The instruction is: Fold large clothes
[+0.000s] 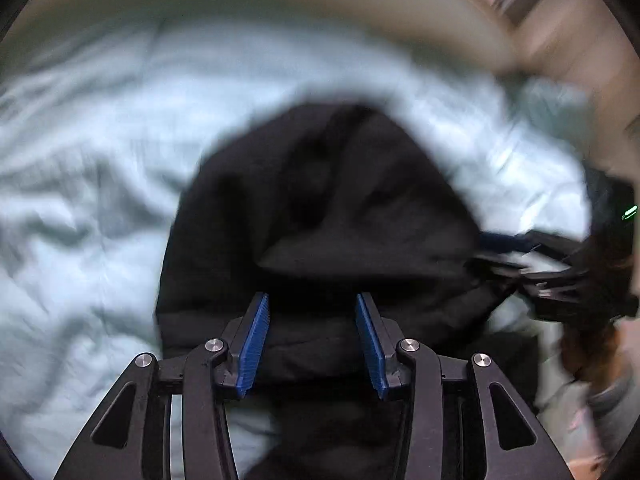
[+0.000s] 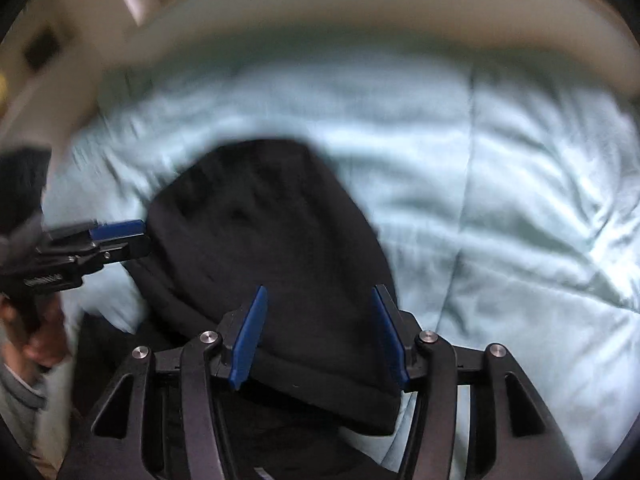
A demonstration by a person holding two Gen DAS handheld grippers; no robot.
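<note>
Blue ribbed pads [image 1: 254,344] of the left gripper [image 1: 312,308] stood nearest the lens in the left wrist view, the jaws spread with a clear gap and nothing pinched between them. Directly beyond and beneath that gap lay the black garment [image 1: 320,208], a dark, soft heap of thick fabric with a fold running across it just past the fingertips; its near edge passed under the jaws without either pad pressing on it. To the right of the jaws, at the garment's far side, the right gripper [image 1: 520,256] reached in, blurred, with a strip of blue pad showing. In the right wrist view the right gripper [image 2: 320,300] likewise stood with its jaws parted, blue pads [image 2: 248,340] angled outward, and the black garment [image 2: 272,240] stretched from between them out ahead, its hem lying just under the right-hand pad. Left of these jaws the left gripper [image 2: 120,236] appeared side-on at the garment's edge, with a person's hand [image 2: 36,332] and a grey sleeve [image 2: 20,396] below it. All around the garment spread a pale blue-green quilted comforter [image 2: 500,200], rumpled, with a stitched seam running away to the right of the jaws. Beyond it rose a beige headboard or wall [image 2: 360,4], too blurred to tell which. No container showed in either view.
</note>
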